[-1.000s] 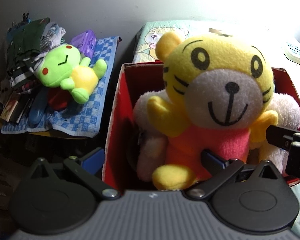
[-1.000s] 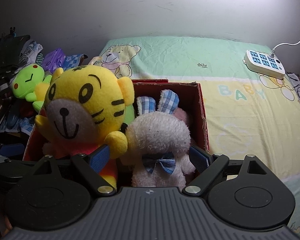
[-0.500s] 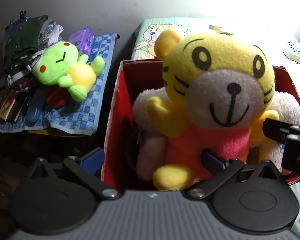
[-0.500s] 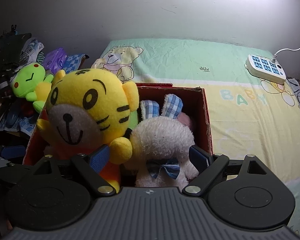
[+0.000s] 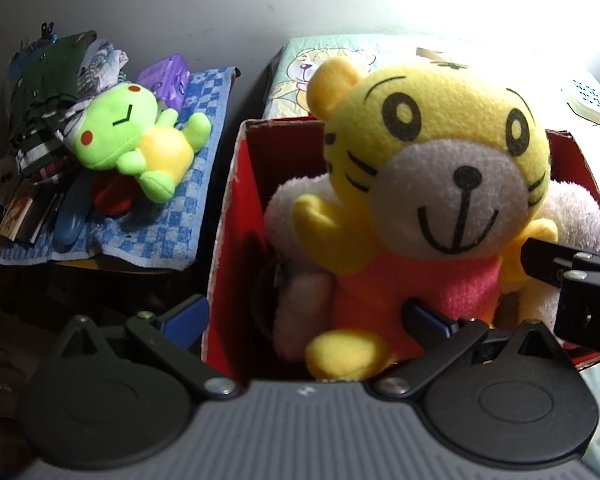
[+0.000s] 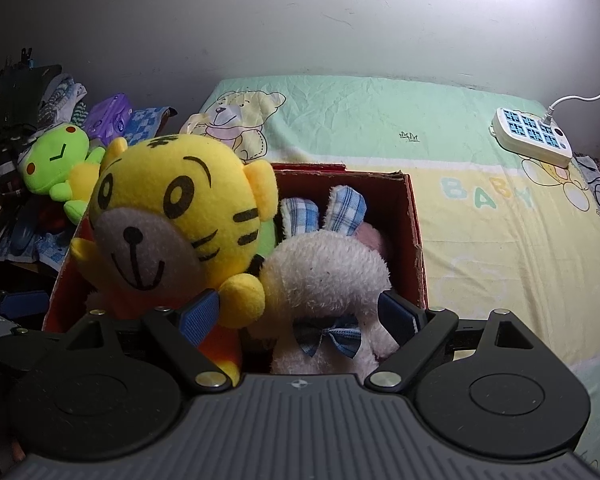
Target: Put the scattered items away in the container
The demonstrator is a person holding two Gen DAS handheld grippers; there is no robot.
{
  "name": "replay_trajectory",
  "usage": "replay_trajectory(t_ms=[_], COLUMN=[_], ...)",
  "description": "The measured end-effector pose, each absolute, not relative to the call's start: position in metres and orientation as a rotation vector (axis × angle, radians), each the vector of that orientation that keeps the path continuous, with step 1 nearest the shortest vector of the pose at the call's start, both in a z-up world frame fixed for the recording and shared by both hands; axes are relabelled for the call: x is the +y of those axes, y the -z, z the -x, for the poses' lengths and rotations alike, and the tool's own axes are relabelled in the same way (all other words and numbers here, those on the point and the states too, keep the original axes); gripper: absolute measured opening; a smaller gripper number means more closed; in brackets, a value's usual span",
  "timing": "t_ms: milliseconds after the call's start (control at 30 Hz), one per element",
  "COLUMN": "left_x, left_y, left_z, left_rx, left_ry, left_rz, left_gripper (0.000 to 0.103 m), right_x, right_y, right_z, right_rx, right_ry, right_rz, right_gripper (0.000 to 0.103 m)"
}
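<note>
A red cardboard box (image 5: 236,216) (image 6: 414,216) stands on the bed. In it sit a yellow tiger plush (image 5: 432,184) (image 6: 172,224) and a white rabbit plush (image 6: 328,276) with checked ears and a blue bow. My left gripper (image 5: 304,316) is open, its fingers straddling the box's left wall, the tiger between and beyond them. My right gripper (image 6: 300,312) is open around the rabbit's body without pressing it. A green frog plush (image 5: 136,140) (image 6: 60,160) lies outside the box on a blue checked towel (image 5: 168,216).
A pile of clothes (image 5: 56,92), a purple pack (image 5: 168,76) and books sit by the frog at the left. A white power strip (image 6: 532,136) with a cord lies on the bed sheet (image 6: 500,240) at the right. The right gripper's finger (image 5: 572,268) shows in the left wrist view.
Both grippers have drawn back and up a little from the box. The toys in the box have not moved. Both stay open.
</note>
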State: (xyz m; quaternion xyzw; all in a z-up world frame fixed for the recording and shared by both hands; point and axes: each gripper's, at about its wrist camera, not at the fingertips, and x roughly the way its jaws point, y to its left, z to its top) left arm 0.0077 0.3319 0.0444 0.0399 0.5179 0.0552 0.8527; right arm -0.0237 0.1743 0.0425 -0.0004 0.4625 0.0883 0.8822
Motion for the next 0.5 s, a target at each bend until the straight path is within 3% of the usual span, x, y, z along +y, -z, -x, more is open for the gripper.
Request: replay_trajectory(t_ms=[500], left_x=[0.332], left_y=[-0.063], left_z=[0.009], left_rx=[0.999], left_ry=[-0.127], left_rz=[-0.069], left_gripper=[0.1], right_x=[0.171], right_y=[-0.051], right_z=[0.035], right_rx=[0.929], right_ry=[-0.181], right_rz=[-0.026], right_gripper=[0.088])
